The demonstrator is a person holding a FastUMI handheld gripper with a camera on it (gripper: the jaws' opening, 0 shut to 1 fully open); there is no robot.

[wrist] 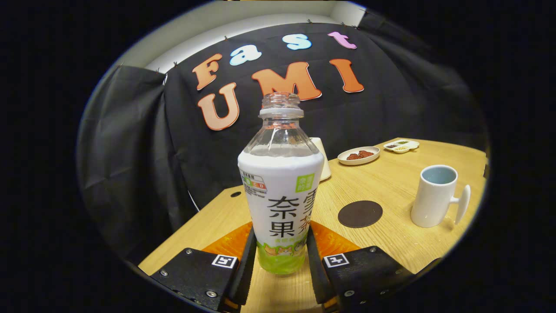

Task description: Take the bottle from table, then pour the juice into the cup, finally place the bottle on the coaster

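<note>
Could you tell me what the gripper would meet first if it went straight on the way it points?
The gripper already has the bottle between its fingers, seemingly pressed on both sides. Beyond it, probably the white object, then the black cloth wall; depth is unclear.

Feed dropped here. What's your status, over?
Tool shut on juice bottle, upright, cap off. Mug and coaster ahead on table. Path clear.

Wooden table (391, 182) carries: uncapped bottle (280, 187) (upright, between the gripper (280, 265) fingers, both pressing its sides), dark round coaster (360, 213), white cup (435, 195), two small dishes beyond.
</note>
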